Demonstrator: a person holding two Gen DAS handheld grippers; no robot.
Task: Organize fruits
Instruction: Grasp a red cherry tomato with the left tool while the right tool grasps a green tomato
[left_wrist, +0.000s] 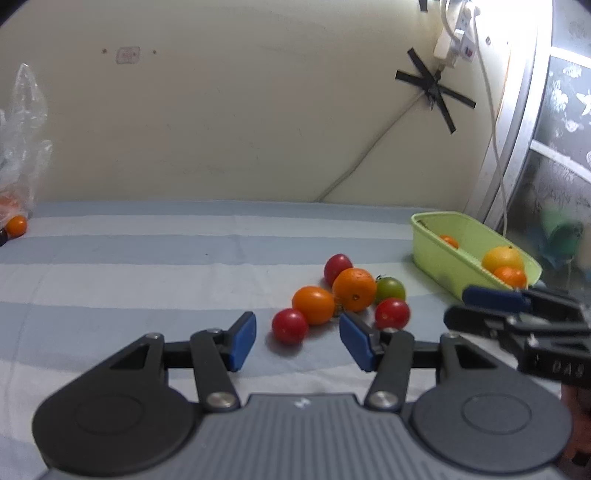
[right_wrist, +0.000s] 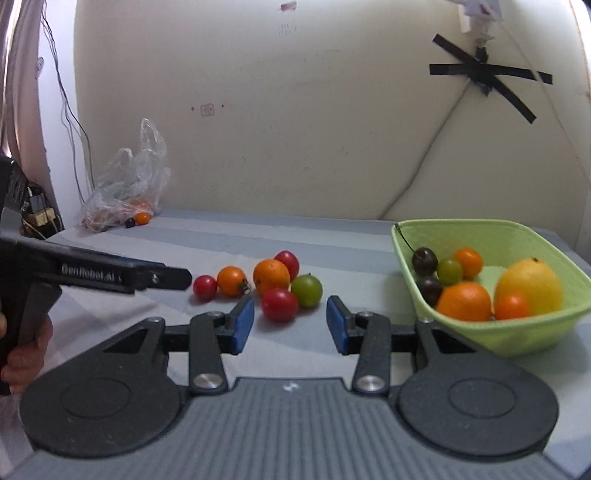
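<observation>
A cluster of small fruits lies on the striped cloth: a red tomato (left_wrist: 290, 326), an orange tomato (left_wrist: 314, 305), an orange (left_wrist: 354, 289), a green tomato (left_wrist: 390, 288) and two more red ones (left_wrist: 392, 314) (left_wrist: 337, 267). My left gripper (left_wrist: 297, 341) is open and empty, just short of the near red tomato. My right gripper (right_wrist: 290, 325) is open and empty, just short of a red tomato (right_wrist: 279, 304) and the green one (right_wrist: 306, 290). A green basket (right_wrist: 509, 338) at the right holds several fruits.
A clear plastic bag (right_wrist: 125, 184) with more fruit lies at the back left, a loose orange fruit (left_wrist: 16, 225) beside it. The padded wall with taped cables rises behind. The right gripper shows at the left wrist view's right edge (left_wrist: 495, 299).
</observation>
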